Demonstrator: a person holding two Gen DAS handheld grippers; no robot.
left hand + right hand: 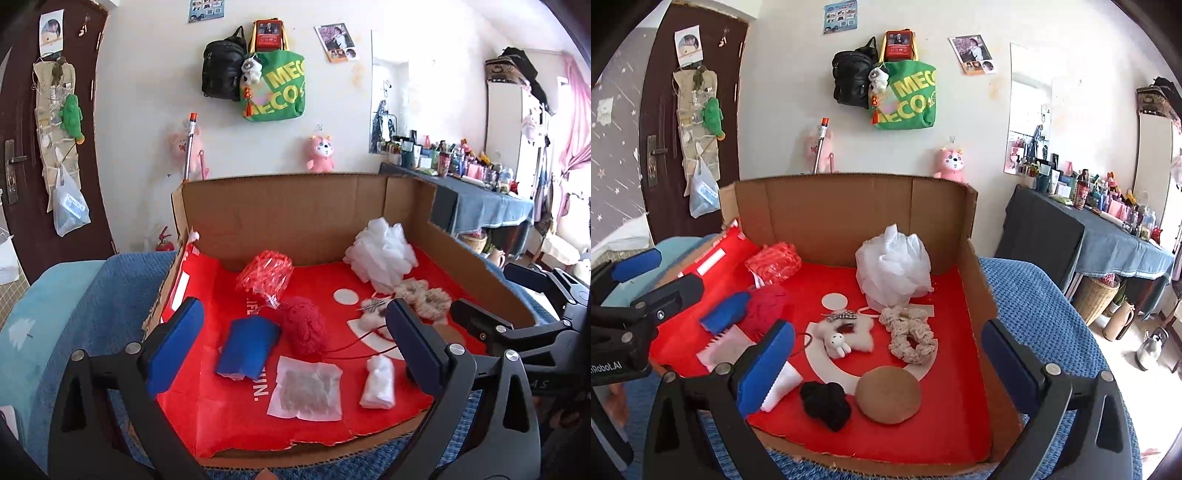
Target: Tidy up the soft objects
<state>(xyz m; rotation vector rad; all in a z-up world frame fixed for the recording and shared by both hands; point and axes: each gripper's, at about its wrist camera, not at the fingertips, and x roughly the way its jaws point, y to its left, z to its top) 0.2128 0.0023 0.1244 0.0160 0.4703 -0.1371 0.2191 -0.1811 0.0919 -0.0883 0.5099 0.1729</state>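
Observation:
An open cardboard box (pixel 849 218) with a red lining holds the soft things. The left wrist view shows a blue cloth (pixel 247 349), a red puff (pixel 304 328), a red mesh bag (pixel 264 275), a white sachet (pixel 306 393), a white cotton roll (pixel 378 382) and a white bath puff (pixel 382 254). In the right wrist view lie a beige scrunchie (pixel 910 334), a furry bunny clip (pixel 846 336), a black scrunchie (pixel 825 404) and a brown round pad (pixel 888 395). My left gripper (pixel 295 314) and right gripper (pixel 888 332) hover at the box's near edge, both open and holding nothing.
The box rests on a blue knitted blanket (pixel 1045 314). A cloth-covered table (pixel 1108 236) crowded with bottles stands to the right, a wicker basket (pixel 1095 297) under it. Bags (pixel 905 96) and plush toys hang on the far wall beside a dark door (pixel 665 122).

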